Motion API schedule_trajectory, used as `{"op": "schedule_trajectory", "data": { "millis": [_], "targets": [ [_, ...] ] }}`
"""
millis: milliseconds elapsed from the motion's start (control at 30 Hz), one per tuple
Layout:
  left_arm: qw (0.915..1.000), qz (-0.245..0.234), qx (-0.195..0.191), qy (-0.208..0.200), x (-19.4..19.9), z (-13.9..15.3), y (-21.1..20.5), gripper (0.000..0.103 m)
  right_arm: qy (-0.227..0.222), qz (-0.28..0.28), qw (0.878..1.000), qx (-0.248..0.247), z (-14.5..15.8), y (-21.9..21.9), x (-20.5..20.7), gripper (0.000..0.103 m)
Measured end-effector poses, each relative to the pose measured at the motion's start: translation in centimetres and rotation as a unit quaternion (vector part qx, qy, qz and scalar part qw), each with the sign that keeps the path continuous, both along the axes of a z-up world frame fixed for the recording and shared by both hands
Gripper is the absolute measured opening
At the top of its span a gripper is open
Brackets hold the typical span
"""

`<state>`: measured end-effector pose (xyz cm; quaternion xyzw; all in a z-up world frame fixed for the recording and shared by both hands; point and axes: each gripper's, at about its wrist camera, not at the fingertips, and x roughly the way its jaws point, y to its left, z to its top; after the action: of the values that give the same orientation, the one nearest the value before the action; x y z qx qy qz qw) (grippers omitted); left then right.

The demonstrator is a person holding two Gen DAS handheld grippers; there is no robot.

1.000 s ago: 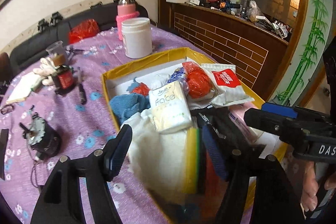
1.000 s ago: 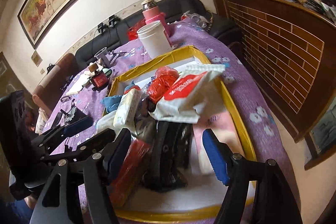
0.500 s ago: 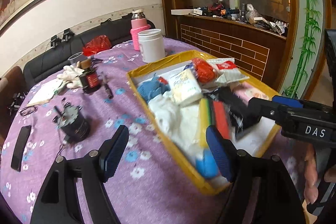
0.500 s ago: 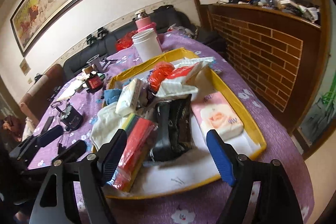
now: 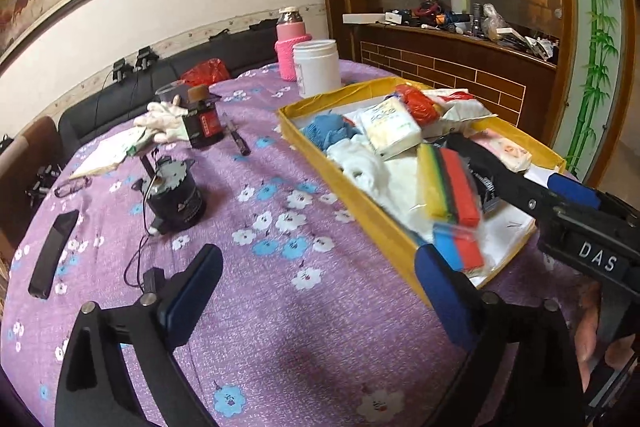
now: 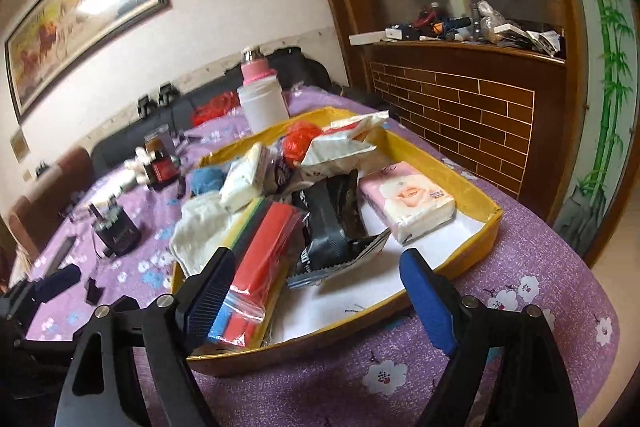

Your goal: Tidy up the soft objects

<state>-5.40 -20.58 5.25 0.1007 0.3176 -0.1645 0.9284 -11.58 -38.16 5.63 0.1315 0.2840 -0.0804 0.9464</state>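
Fingers of the left gripper [image 5: 316, 291] and right gripper [image 6: 316, 291] stood wide apart, empty, near the yellow tray [image 6: 460, 183] holding soft goods.

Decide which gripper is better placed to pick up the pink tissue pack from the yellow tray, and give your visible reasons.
Right. The right gripper is open and faces the yellow tray, with the pink tissue pack just ahead. The left gripper, also open, hovers over bare tablecloth beside the tray.
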Motion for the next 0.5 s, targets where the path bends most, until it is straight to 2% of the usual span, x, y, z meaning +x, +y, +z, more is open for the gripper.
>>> {"op": "schedule_trajectory", "data": {
  "millis": [167,200,333,500],
  "targets": [
    [0.9995,0.014,0.009,0.026,0.92,-0.38,0.45,0.097,0.011,-0.021,0.999,-0.036,0.03,1.14,0.02,0.091],
    [0.9995,0.015,0.008,0.027,0.9,-0.31,0.47,0.097,0.01,-0.027,0.999,-0.038,0.05,1.14,-0.09,0.094],
    [0.9997,0.018,0.008,0.012,0.38,0.18,0.69,0.099,0.017,-0.051,0.998,-0.035,-0.05,0.61,-0.26,0.094],
    [0.9998,0.009,-0.004,0.019,0.53,0.35,1.01,0.103,0.026,-0.049,0.998,-0.044,-0.13,0.93,-0.05,0.094]
  ]
}}
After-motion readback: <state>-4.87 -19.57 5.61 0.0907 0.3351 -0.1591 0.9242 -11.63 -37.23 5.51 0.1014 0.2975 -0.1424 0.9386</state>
